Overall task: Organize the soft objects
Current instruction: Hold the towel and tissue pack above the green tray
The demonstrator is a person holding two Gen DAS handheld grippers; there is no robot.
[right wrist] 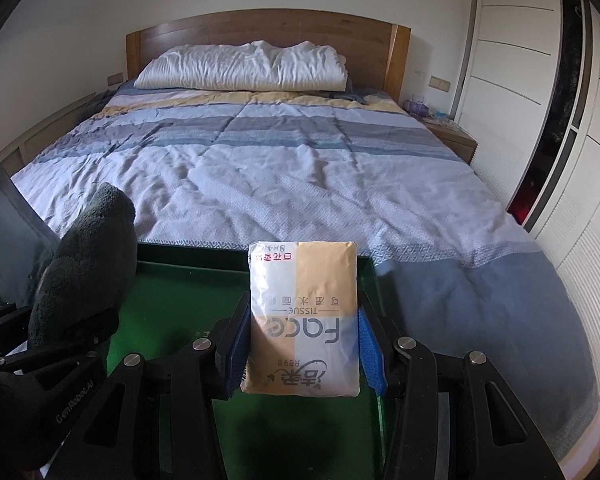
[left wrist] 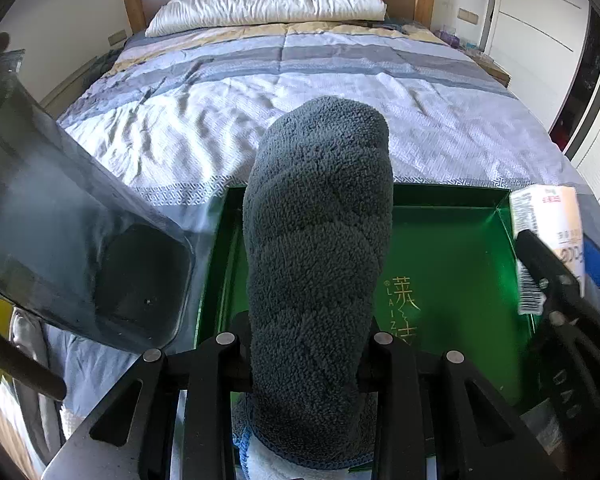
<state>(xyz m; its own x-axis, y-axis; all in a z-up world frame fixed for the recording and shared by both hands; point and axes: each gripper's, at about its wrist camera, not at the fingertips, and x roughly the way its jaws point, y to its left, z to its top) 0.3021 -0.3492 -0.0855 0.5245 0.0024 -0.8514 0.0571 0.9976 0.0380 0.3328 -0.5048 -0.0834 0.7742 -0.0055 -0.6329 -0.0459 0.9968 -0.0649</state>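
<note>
My left gripper (left wrist: 304, 344) is shut on a rolled dark grey fluffy towel (left wrist: 320, 248), held over a green box (left wrist: 460, 240) at the foot of the bed. The towel also shows at the left of the right wrist view (right wrist: 88, 256). My right gripper (right wrist: 302, 344) is shut on a soft tissue pack (right wrist: 304, 320), yellow and white with "Face Tissue" print, above the same green box (right wrist: 180, 292). The pack and right gripper appear at the right edge of the left wrist view (left wrist: 548, 248).
A smoky translucent lid or bin (left wrist: 72, 232) stands at the box's left. The bed (right wrist: 280, 168) with a striped blue quilt and white pillow (right wrist: 244, 68) stretches ahead. A wardrobe (right wrist: 540, 100) and nightstand (right wrist: 452, 136) are on the right.
</note>
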